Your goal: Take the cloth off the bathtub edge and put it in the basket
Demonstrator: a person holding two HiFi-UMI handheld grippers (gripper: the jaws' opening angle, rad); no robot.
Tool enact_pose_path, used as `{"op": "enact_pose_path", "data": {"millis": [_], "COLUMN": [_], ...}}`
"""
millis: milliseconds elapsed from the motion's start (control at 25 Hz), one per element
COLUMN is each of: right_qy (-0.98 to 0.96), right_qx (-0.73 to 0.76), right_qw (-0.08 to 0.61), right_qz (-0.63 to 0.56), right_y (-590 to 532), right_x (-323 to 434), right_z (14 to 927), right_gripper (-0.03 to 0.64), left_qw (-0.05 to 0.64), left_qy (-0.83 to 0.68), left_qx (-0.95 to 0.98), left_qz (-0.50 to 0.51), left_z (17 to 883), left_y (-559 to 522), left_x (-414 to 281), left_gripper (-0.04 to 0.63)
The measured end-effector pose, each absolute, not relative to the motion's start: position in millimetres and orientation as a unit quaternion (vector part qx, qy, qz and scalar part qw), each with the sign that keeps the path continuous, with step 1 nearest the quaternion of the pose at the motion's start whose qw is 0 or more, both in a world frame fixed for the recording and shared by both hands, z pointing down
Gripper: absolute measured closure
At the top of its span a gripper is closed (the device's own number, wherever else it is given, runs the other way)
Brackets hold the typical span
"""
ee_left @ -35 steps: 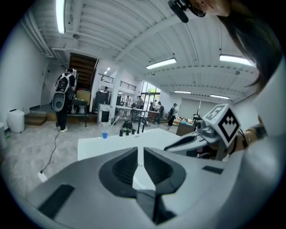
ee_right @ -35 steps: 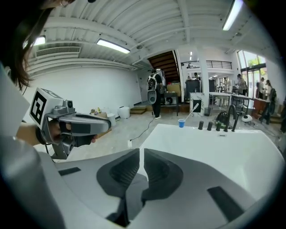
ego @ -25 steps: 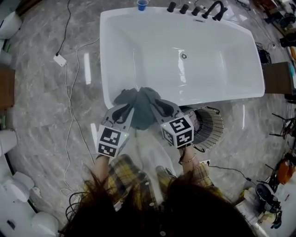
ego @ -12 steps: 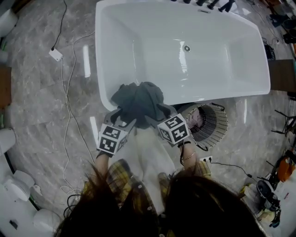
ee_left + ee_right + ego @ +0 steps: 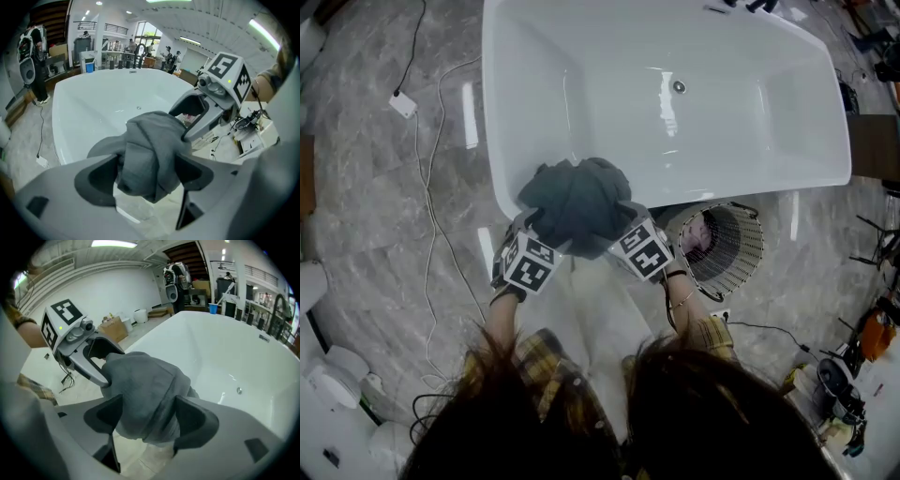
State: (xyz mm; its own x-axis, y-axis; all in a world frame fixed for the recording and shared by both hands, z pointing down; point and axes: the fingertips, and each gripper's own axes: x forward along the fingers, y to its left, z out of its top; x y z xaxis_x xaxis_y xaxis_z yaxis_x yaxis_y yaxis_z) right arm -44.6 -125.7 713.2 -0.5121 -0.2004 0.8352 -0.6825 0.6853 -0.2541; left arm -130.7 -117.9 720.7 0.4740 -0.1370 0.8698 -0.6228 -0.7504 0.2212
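Dark grey cloth (image 5: pixel 577 202): bunched at near rim of white bathtub (image 5: pixel 492 112), wire basket (image 5: pixel 741 248) close by on floor. Left gripper (image 5: pixel 146 176): jaws opening, wide, cloth between them. Right gripper (image 5: pixel 150 417): jaws opening, wide, same cloth between them.

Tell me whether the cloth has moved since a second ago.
No. The cloth still sits on the bathtub at its near rim, left of the basket and no closer to it. It has only bunched into a wider heap.

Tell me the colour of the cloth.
The cloth is dark grey; the right gripper view shows it best.
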Motion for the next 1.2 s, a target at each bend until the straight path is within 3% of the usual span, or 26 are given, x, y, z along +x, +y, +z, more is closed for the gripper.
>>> {"op": "enact_pose_path", "data": {"millis": [360,960,1200], "right_qy": [-0.825,-0.820,-0.824], "right_qx": [0.207,0.166,0.148], "right_qw": [0.480,0.511,0.520], "right_qz": [0.216,0.195,0.169], "right_y": [-128,-136,-134], "right_x": [-51,-60,-64], "right_z": [738,752,747], "right_gripper": [0.272,0.272,0.336], "left_qw": [0.239,0.233,0.231], "left_qy": [-0.156,-0.130,-0.143], "left_qx": [0.802,0.794,0.792], "left_qz": [0.525,0.546,0.546], "left_z": [751,769,767], "left_y": [-110,-113,-115], "left_x": [-118,-115,-115], "left_gripper": [0.229,0.229,0.229]}}
